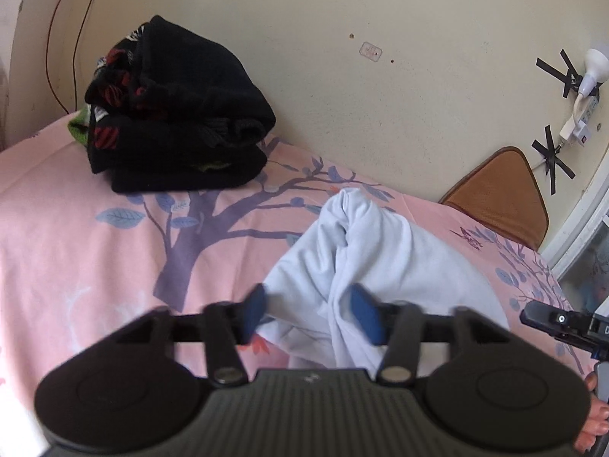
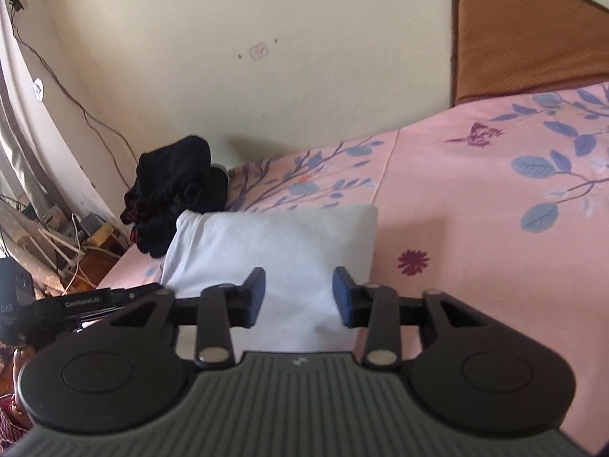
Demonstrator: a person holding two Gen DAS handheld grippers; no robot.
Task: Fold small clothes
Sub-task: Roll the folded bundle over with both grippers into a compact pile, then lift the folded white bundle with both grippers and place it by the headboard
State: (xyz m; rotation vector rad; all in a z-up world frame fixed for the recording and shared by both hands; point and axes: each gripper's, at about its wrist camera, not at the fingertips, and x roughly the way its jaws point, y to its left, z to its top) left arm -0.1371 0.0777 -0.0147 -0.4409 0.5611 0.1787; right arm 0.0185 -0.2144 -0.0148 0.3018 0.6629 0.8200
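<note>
A pale blue-white garment [image 1: 380, 251] lies folded on the pink flowered bedsheet [image 1: 76, 247]. My left gripper [image 1: 310, 314] stands open over its near edge, blue pads apart, with a fold of the cloth lying between them and neither pad pressing on it. In the right wrist view the same garment [image 2: 281, 243] shows as a neat folded rectangle. My right gripper [image 2: 298, 297] is open just above its near end, with cloth seen in the gap between the pads. The other gripper's body [image 2: 57, 308] shows at the left.
A stack of folded black clothes [image 1: 171, 114] with red and green marks sits on the bed by the wall. A brown cushion [image 1: 502, 194] leans at the headboard end. Cables and clutter [image 2: 68, 236] lie on the floor past the bed's edge.
</note>
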